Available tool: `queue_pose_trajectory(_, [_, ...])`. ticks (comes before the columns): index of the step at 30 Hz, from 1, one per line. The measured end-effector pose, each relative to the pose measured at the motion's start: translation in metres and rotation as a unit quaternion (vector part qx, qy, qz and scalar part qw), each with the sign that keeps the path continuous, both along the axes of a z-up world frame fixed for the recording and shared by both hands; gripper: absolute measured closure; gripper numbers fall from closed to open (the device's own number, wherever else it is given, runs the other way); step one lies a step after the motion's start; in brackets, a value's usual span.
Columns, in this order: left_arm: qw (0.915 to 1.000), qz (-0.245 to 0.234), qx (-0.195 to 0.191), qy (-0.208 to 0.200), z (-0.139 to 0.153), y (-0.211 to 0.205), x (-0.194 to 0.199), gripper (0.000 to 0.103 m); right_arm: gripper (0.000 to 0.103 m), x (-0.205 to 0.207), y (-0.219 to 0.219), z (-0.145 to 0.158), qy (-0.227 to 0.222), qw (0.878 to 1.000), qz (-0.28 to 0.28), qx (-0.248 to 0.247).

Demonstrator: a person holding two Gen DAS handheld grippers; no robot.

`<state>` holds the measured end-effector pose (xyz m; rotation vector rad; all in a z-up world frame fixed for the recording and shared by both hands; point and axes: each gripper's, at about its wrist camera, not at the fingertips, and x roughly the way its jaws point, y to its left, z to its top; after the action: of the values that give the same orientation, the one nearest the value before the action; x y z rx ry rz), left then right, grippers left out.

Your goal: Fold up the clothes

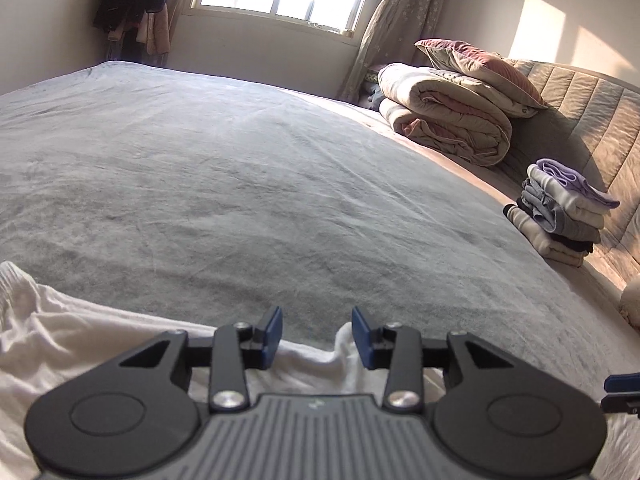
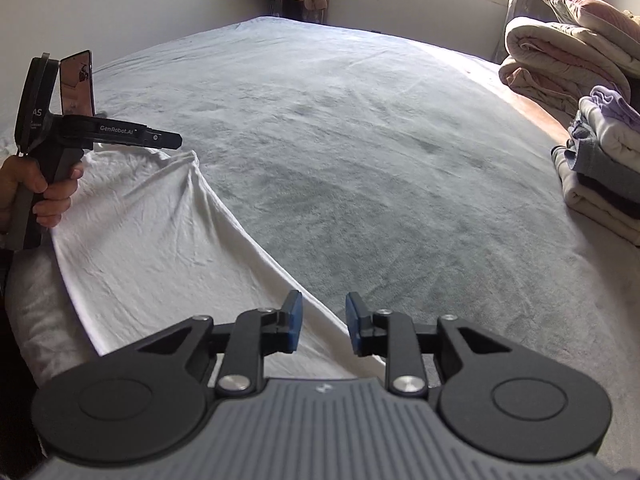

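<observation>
The left gripper stands with its blue pads apart and nothing pinched between them; a raised peak of the white garment pokes up just behind the gap, but the pads do not press on it. That looks like a released cloth, with the peak left where the fabric was let go. The right gripper is likewise parted and empty, its jaws straddling the garment's far hem without clamping it.

The white garment lies along the near edge of the bed, spread fairly flat with soft wrinkles, its far hem running as a long diagonal from the left gripper across to the right one. Having one gripper at each end of that hem suits a two-handed fold: each could take an end and carry the hem over evenly. Judging by the single flat layer, the folding of this piece has barely begun.

In the right wrist view a hand grips the left tool's handle, which carries a phone mounted upright beside it. The arm of that tool reads "GenRobot.AI"; a further marking ending in "AS" shows on the housing, the rest too small to read.

Towards the bed's far right corner, by the padded headboard, a stack of folded clothes sits well apart from the work, presumably finished pieces kept clear. Beyond it lie a rolled quilt and a pillow.
</observation>
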<state>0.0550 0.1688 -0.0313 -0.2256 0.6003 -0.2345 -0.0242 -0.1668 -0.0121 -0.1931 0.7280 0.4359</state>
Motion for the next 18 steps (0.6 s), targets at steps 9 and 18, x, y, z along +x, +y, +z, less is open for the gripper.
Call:
queue_pose_trajectory(9, [0.9971,0.071,0.009,-0.026,0.004,0.077,-0.028,0.065,0.071,0.015,0.097,-0.009,-0.003,0.999,0.004,0.05])
queue_pose_trajectory(18, [0.99,0.14,0.008,0.009,-0.021,0.134,-0.025,0.099,0.071,0.042,0.14,-0.027,-0.015,0.999,-0.025,0.019])
